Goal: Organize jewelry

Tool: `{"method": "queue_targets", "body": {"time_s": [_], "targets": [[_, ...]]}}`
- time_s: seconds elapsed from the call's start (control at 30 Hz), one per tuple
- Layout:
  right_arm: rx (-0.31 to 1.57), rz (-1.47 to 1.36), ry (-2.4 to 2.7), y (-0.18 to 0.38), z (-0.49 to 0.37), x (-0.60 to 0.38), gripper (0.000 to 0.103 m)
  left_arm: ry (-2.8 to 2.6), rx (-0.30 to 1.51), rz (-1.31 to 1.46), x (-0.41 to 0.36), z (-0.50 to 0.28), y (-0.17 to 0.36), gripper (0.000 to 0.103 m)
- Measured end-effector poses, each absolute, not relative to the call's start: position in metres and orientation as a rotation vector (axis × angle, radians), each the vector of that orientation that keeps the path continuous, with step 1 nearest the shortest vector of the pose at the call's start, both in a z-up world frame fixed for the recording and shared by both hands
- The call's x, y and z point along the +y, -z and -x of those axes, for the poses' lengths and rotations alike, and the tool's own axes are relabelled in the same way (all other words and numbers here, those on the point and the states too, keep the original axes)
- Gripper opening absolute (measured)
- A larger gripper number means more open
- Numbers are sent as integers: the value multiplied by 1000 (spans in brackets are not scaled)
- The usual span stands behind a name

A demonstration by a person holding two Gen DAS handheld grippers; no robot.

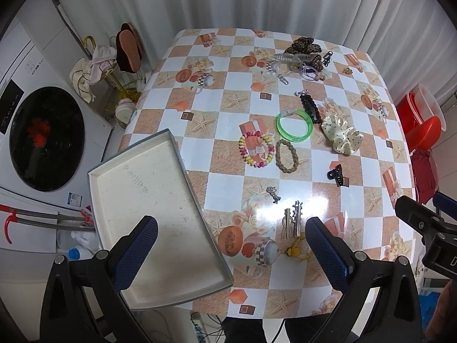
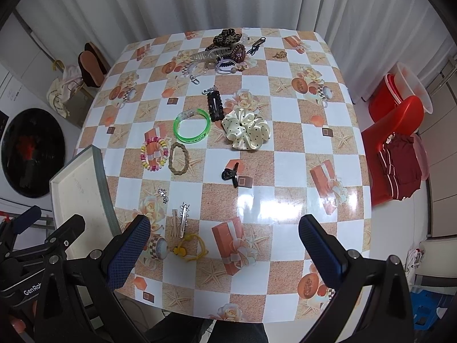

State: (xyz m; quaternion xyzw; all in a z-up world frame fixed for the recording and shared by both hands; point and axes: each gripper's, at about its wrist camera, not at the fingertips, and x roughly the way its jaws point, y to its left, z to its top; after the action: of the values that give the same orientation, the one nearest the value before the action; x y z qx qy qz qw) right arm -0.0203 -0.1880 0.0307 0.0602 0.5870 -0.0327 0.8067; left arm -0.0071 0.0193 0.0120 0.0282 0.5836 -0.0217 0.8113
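Jewelry and hair pieces lie scattered on the checkered table (image 2: 285,143): a green bangle (image 1: 294,127) (image 2: 192,125), a colourful bead bracelet (image 1: 256,149) (image 2: 154,154), a brown braided band (image 1: 286,155) (image 2: 178,158), a cream dotted scrunchie (image 1: 342,137) (image 2: 246,128), a black claw clip (image 1: 335,173) (image 2: 230,173), metal hair clips (image 1: 292,223) (image 2: 180,223) and a yellow tie (image 2: 188,250). An empty shallow tray (image 1: 160,217) (image 2: 80,197) sits at the table's left front corner. My left gripper (image 1: 231,253) is open above the tray's right edge. My right gripper (image 2: 224,253) is open above the table's front.
A pile of scrunchies, clips and keyrings (image 1: 302,54) (image 2: 225,51) lies at the far side. A black beaded barrette (image 2: 214,105) lies near the bangle. A washing machine (image 1: 42,137) stands left. Red plastic stools and tubs (image 2: 400,131) stand right. Curtains hang behind.
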Motion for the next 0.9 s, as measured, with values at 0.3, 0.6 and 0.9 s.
{"method": "queue_targets", "body": {"time_s": [0.3, 0.6, 0.9], "targets": [[1255, -127, 67, -30, 19, -187, 103, 44, 1247, -61, 18, 7, -12, 103], [1255, -125, 68, -30, 17, -186, 103, 45, 1248, -62, 18, 7, -12, 103], [1255, -128, 71, -29, 15, -186, 103, 45, 1250, -63, 17, 6, -12, 103]]}}
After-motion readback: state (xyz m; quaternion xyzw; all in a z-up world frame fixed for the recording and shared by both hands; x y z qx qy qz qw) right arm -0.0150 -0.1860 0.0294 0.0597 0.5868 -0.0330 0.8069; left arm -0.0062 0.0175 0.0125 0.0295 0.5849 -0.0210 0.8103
